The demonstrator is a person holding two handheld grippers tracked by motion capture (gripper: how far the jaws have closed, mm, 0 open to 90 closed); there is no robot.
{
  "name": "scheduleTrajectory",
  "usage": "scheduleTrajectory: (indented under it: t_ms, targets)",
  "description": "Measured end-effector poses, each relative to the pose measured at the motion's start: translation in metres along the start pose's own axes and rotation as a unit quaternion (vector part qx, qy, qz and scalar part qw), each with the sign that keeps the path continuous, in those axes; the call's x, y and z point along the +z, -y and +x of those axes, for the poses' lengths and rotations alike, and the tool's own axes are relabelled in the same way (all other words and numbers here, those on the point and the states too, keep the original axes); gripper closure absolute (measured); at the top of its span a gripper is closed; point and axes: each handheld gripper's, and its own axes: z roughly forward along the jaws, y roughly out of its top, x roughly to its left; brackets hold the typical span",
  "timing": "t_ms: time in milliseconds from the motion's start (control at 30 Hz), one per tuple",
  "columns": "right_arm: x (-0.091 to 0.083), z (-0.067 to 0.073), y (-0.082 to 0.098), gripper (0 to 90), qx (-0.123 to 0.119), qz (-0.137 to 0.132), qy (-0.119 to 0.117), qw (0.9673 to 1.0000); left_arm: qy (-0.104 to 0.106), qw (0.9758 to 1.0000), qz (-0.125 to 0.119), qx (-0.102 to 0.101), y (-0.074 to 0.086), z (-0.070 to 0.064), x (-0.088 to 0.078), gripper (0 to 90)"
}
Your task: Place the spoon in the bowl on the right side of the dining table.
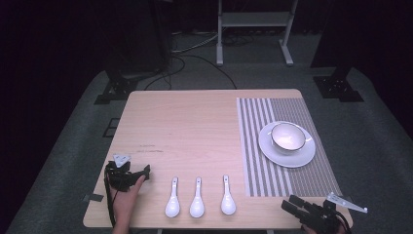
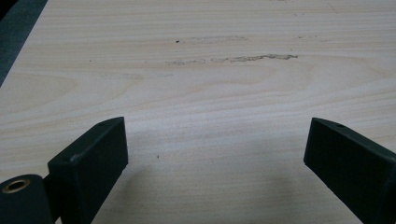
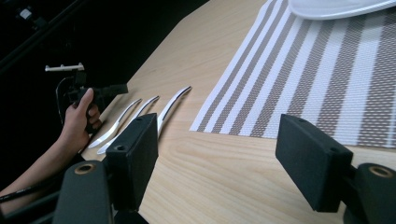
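Nothing started: both hand-held grippers, left (image 1: 127, 174) and right (image 1: 311, 210), gape empty at six o'clock, three spoons (image 1: 197, 197) untouched, bowl (image 1: 288, 136) at three.

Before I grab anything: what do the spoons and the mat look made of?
Spoons: glossy white, thick-walled, with bright highlights, likely glazed ceramic, possibly melamine. Mat: grey and white stripes with an open mesh weave, probably woven vinyl or similar synthetic.

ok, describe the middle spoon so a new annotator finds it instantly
Start at the striped placemat on the right of the wooden table. Just left of its near corner, three white spoons lie in a row along the near edge. The middle spoon is the one with a spoon on each side.
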Motion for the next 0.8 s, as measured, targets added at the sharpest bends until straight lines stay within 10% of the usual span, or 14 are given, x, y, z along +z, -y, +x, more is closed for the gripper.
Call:
scheduleTrajectory:
  t_ms: [800]
  targets:
    - [0.055,0.031,-0.027,29.0,-0.03,0.079,-0.031,0.9959,0.006,1.0,-0.001,-0.002,0.0,0.001,0.0,5.1]
